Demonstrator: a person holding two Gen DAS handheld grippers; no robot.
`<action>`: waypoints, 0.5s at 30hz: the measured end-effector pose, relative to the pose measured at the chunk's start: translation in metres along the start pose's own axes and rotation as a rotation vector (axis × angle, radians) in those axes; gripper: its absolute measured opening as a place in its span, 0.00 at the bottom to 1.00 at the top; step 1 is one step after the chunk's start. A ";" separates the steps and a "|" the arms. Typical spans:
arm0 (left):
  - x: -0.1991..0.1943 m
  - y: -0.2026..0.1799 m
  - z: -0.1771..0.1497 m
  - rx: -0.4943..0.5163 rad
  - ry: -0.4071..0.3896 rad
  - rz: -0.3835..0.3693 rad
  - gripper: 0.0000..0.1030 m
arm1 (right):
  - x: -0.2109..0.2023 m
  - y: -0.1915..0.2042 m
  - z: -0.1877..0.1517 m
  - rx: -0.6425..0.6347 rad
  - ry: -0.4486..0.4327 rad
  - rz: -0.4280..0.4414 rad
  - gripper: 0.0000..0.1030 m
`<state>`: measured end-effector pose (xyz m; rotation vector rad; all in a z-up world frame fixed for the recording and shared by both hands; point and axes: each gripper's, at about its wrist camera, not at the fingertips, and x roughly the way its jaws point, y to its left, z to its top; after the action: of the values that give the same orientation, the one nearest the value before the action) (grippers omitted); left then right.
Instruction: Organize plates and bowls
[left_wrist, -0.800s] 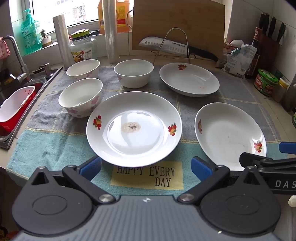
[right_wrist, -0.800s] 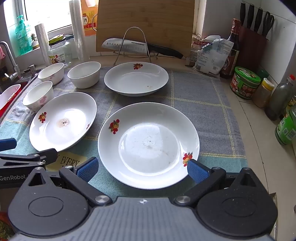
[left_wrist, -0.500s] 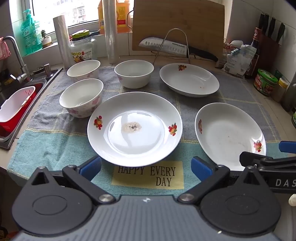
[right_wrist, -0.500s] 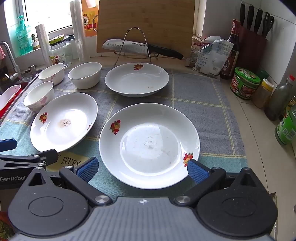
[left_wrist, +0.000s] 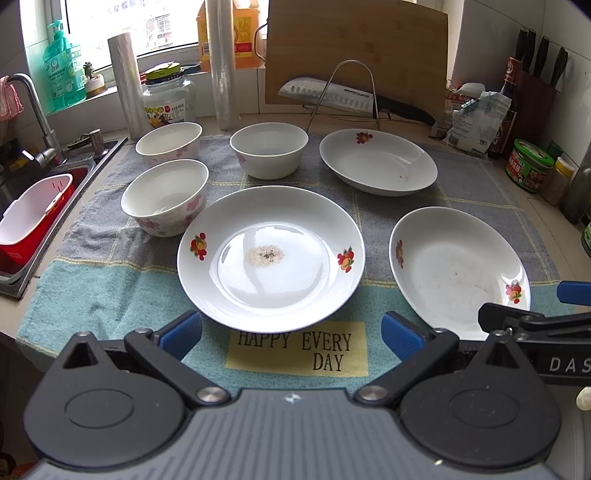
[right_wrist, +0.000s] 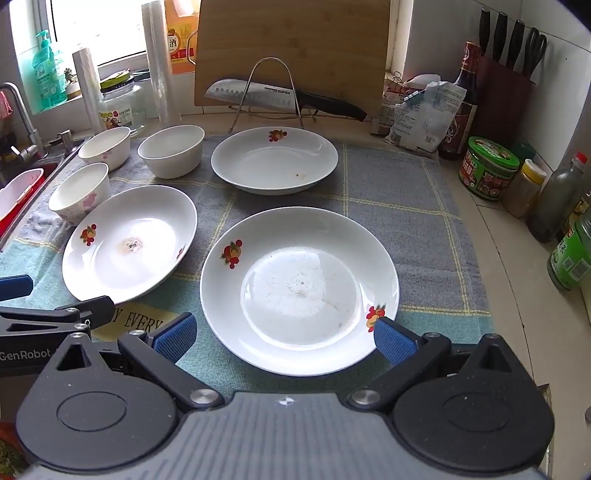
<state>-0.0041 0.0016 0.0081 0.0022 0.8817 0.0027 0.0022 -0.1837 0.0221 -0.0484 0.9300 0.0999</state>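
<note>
Left wrist view: my left tongs gape wide, holding nothing, just short of the crumb-stained plate on the towel-covered table. Three bowls sit behind-left; a second plate lies to the right, a third plate at the back.

Right wrist view: my right tongs also spread wide, empty, straddling the near rim of the fruit-print plate. Stained plate is just beside it, to its left.

Next, imo: pinch one rim firmly, lift level, stack plates w/ plates, nest bowls w/ bowls; glazed rims likely slippery.
</note>
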 end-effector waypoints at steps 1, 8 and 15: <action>0.000 0.000 0.000 0.000 0.000 0.000 0.99 | 0.000 0.000 0.000 0.000 0.000 0.000 1.00; -0.001 -0.001 0.001 0.004 -0.002 0.002 0.99 | 0.000 0.001 0.000 0.001 -0.001 0.000 1.00; -0.002 -0.002 0.001 0.008 -0.010 0.005 0.99 | 0.000 -0.001 -0.002 0.000 -0.002 0.000 1.00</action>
<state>-0.0047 -0.0007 0.0096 0.0116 0.8721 0.0035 0.0011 -0.1848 0.0212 -0.0480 0.9278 0.0999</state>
